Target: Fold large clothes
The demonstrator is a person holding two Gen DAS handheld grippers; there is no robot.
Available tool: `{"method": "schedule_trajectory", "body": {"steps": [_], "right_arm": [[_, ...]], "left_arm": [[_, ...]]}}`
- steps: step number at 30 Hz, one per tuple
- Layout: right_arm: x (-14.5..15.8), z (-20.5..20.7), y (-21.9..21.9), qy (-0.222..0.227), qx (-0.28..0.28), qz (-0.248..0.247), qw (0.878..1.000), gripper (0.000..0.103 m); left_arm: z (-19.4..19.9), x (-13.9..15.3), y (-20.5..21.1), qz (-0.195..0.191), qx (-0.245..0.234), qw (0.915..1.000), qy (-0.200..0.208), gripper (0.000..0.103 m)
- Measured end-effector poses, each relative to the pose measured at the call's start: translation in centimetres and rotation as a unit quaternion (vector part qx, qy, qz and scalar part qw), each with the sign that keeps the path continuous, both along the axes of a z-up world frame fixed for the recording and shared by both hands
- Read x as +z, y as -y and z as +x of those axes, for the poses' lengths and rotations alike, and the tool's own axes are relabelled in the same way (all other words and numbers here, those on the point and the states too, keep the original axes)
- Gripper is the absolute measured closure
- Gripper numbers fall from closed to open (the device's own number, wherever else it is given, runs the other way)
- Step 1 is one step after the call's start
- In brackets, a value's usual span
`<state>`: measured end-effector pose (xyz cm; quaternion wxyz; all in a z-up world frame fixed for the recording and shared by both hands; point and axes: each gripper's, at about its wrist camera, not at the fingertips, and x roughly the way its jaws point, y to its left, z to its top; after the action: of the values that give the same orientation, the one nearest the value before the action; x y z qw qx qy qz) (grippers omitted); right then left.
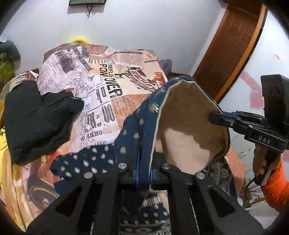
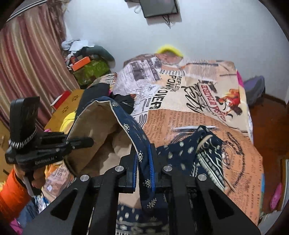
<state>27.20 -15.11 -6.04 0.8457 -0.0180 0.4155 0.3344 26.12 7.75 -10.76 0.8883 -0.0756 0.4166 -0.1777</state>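
White walls [image 2: 216, 32], wooden door [image 1: 233, 45], striped curtain [image 2: 27, 59], newsprint-patterned bed [image 2: 207, 86].

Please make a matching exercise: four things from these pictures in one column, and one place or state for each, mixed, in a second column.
1. navy patterned garment with tan lining
2. black crumpled garment
3. newspaper-print bed sheet
4. dark wall-mounted screen

a. spread over the bed
b. lying in a heap on the sheet
c. high on the white wall
d. pinched in both the left gripper and the right gripper

Pairs: 1-d, 2-b, 3-a, 4-c

Navy white-motif garment [image 1: 130, 137] with tan lining, newsprint-patterned bedsheet [image 1: 101, 76], black cloth [image 1: 36, 117].
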Motion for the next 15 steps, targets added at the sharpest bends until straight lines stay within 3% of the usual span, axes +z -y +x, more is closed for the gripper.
{"method": "schedule_trajectory", "body": {"steps": [11,15], "right_arm": [[-0.4,-7.7,1.5,0.024,0.033,-0.027,0.999,0.093],[-1.4,-8.8,1.7,0.006,0.025,-0.037,0.999,0.092]], "left_arm": [[-6.8,-0.8,0.3,-0.018,0.012,0.9995,-0.022,0.096],[-9.1,-2.2,0.8,0.009,0.013,0.9993,-0.034,0.094]]}}
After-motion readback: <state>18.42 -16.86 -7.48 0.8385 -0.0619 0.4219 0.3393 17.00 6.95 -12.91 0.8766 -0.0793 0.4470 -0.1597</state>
